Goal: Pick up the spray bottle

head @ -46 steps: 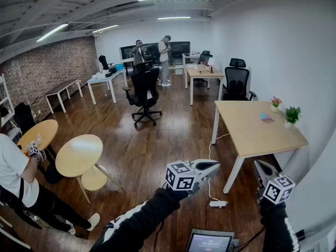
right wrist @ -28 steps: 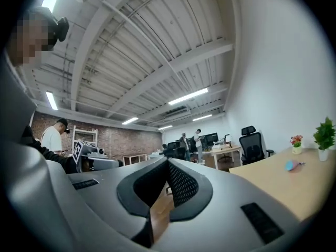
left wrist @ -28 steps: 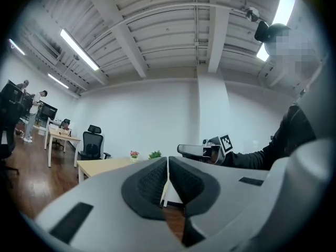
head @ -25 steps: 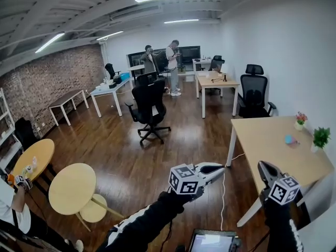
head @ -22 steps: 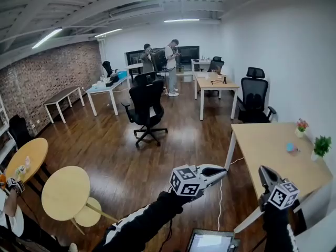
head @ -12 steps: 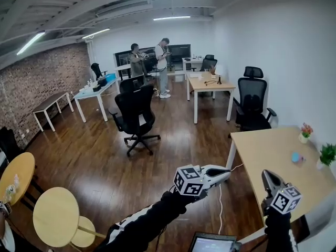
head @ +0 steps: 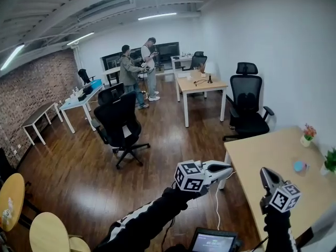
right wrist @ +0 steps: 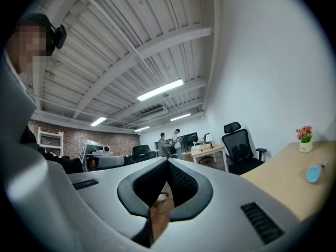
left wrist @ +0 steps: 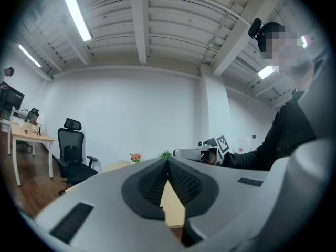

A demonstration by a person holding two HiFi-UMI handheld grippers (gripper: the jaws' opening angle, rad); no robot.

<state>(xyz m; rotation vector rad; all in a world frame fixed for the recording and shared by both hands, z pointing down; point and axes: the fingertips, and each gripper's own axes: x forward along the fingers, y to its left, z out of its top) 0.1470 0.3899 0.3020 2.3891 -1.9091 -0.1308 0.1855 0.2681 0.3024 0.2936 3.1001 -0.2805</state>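
Note:
I make out no spray bottle for certain in any view. A small light-blue object [head: 299,166] lies on the light wooden table [head: 262,156] at the right, and it also shows in the right gripper view [right wrist: 313,173]. My left gripper [head: 227,167] is held level over the floor beside the table's near corner, jaws shut with nothing between them [left wrist: 168,160]. My right gripper [head: 264,173] hovers over the table's near edge, also shut and empty [right wrist: 168,160]. Each gripper appears in the other's view.
A flower pot [head: 307,134] and a green plant [head: 331,160] stand at the table's far right edge. Black office chairs [head: 247,106] [head: 119,122], a desk [head: 197,85] and two standing people [head: 136,72] fill the room beyond. Round tables [head: 50,235] sit at lower left.
The whole view has travelled across the room: the wooden table is nearer, the round tables have slid off to the lower left. Both grippers keep the same level pose, jaws unchanged.

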